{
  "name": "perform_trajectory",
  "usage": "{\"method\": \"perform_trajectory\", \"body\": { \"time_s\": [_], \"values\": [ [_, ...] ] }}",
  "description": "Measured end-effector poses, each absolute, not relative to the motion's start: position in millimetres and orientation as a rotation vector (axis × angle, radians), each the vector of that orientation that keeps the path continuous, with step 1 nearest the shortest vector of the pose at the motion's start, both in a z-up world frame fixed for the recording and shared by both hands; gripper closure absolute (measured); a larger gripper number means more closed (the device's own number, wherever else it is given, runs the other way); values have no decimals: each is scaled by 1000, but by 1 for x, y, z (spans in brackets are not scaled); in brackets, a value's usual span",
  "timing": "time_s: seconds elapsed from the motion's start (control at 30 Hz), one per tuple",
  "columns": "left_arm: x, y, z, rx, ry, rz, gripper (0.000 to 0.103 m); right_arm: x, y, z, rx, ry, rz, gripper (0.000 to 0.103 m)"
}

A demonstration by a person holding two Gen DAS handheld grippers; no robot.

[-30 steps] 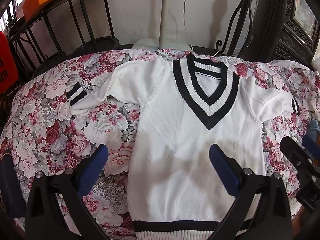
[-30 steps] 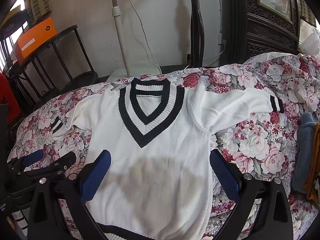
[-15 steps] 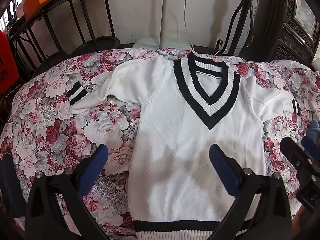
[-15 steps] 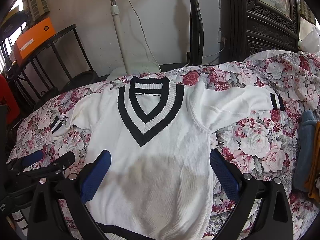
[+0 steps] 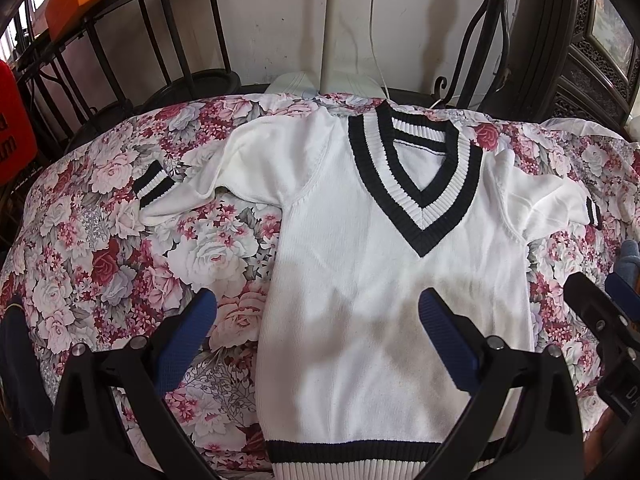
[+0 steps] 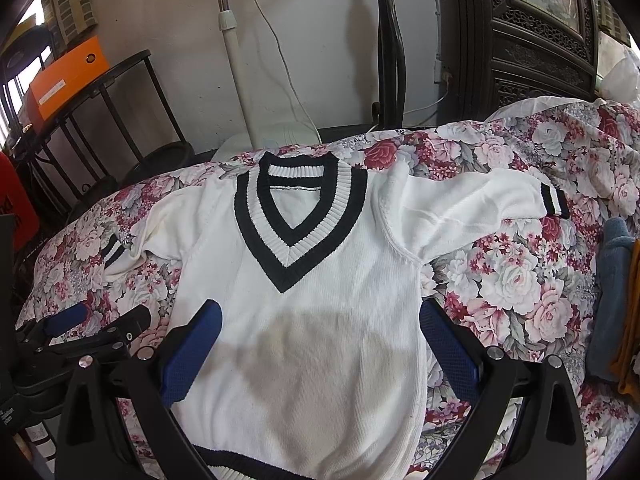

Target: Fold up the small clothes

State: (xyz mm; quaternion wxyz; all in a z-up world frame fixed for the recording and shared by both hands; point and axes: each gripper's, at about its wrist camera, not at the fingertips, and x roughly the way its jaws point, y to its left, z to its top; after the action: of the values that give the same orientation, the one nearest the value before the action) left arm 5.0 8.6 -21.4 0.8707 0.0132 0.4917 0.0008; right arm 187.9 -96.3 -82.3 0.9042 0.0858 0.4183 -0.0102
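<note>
Left wrist view shows the left gripper (image 5: 316,320) with its blue fingers (image 5: 448,342) spread wide and empty, hovering above the lower half of the sweater (image 5: 380,300); one finger hangs over the floral cloth (image 5: 100,272), the other over the white knit. The right gripper (image 6: 318,328) is just as wide apart and holds nothing, its fingers (image 6: 190,354) bracketing the sweater's body near the hem (image 5: 360,452).

The sweater lies face up and flat on the cloth-covered table, V-neck (image 6: 298,224) toward the far edge, hem toward the near edge. Both sleeves are out to the sides: the left sleeve (image 5: 208,184) bends back with its striped cuff (image 5: 154,184) toward the left edge, the right sleeve (image 6: 480,204) reaches toward the right edge.

Folding looks not yet begun; the garment seems spread and ready. The next move likely calls for each gripper to travel outward to a cuff or shoulder, close on the knit, and bring the sleeve across the chest. A blue and yellow pile (image 6: 618,300) sits at the right edge, apart from the sweater.
</note>
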Motion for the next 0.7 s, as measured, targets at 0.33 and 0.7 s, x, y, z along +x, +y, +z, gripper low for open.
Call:
{"method": "perform_trajectory", "body": {
  "time_s": [0.33,0.7],
  "values": [
    [5,10,-25,26,1031,3,5,188,-97,-83,178,866,-19,4],
    [4,11,-26,26,1034,4,5,188,-97,-83,180,868,-20,4]
  ]
}}
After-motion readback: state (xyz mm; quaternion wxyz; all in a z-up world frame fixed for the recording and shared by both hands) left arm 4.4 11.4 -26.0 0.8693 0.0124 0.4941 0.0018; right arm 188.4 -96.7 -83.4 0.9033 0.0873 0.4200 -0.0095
